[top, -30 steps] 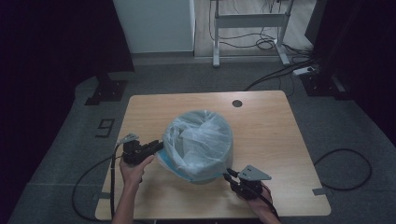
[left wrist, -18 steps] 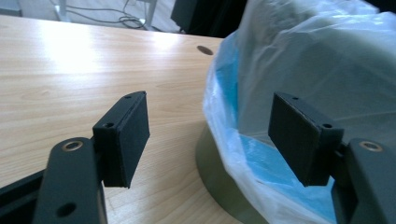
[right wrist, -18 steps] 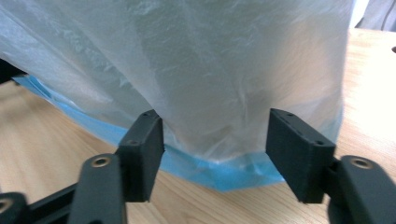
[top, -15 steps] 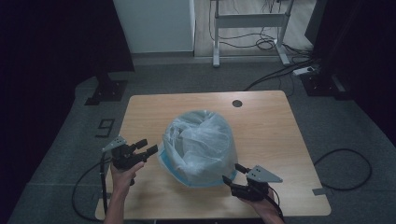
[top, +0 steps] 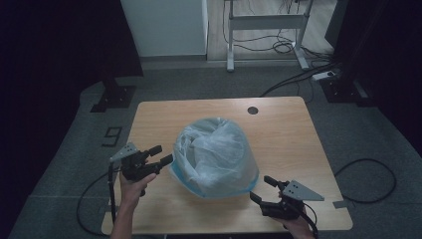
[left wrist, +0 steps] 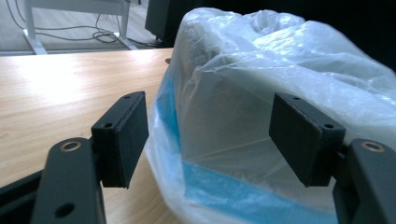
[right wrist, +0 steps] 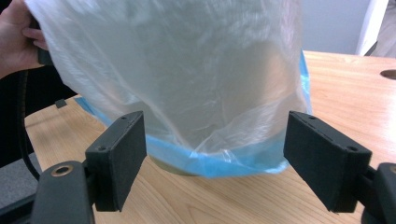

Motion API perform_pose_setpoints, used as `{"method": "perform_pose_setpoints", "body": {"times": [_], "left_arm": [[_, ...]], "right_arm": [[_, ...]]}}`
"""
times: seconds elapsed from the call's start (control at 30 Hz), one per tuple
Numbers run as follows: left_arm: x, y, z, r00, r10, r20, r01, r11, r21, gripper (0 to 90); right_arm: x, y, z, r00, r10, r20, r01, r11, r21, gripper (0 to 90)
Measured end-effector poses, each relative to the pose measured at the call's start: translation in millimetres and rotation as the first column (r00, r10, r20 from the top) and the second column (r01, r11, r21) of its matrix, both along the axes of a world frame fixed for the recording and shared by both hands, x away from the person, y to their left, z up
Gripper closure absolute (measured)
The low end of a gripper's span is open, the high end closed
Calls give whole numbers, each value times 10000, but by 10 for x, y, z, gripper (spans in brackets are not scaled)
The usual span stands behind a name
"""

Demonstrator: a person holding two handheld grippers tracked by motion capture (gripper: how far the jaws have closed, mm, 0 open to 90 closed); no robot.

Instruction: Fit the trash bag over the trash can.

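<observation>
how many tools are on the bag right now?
0. Left tool hangs open just off the plastic bag's left side; right tool is open near its front right corner, apart from it. Both have just been opening.

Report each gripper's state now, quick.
Left gripper: jaws open, just opened, holding nothing, beside the plastic bag.
Right gripper: jaws open, just been opening, holding nothing, near the bag's blue hem.
</observation>
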State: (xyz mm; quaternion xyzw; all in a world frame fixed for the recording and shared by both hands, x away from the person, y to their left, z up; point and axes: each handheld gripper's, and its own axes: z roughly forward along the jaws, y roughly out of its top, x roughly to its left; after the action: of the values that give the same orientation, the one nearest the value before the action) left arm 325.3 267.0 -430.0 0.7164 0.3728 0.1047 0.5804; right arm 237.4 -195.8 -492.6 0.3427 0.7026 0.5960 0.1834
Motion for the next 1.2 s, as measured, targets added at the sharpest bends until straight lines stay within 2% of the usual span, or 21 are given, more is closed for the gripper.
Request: {"method": "perform_pose_setpoints", "body": {"times": [0.13,0.4,0.53,0.73,1.03,1.13,1.2], "left_arm": [[-14,-9,33,9999,-111,86,111,9999,3,283],[17,-38,115,9974,-639,325,635,9979,109,277],[74,-69,163,9940,-1035,347,1020,9939,417,274],[160,-86,287,9850,-1658,473,1635,9854,482,271],[302,-131,460,9750,-2159,525,2123,9749,670,273],[357,-185,523,9671,-2487,530,2439,9663,828,274],[394,-231,561,9595,-2763,545,2707,9583,919,276]], "right_arm": [[-10,-80,11,9999,-150,56,149,9998,131,206],[112,-311,-61,9952,-971,-115,973,9951,189,208],[129,-404,-69,9925,-1213,-137,1217,9922,265,209],[146,-491,-82,9905,-1366,-180,1372,9900,323,213],[167,-548,-106,9896,-1415,-259,1424,9891,366,231],[169,-556,-114,9897,-1410,-264,1419,9891,385,243],[170,-558,-120,9895,-1421,-268,1430,9890,373,248]]}}
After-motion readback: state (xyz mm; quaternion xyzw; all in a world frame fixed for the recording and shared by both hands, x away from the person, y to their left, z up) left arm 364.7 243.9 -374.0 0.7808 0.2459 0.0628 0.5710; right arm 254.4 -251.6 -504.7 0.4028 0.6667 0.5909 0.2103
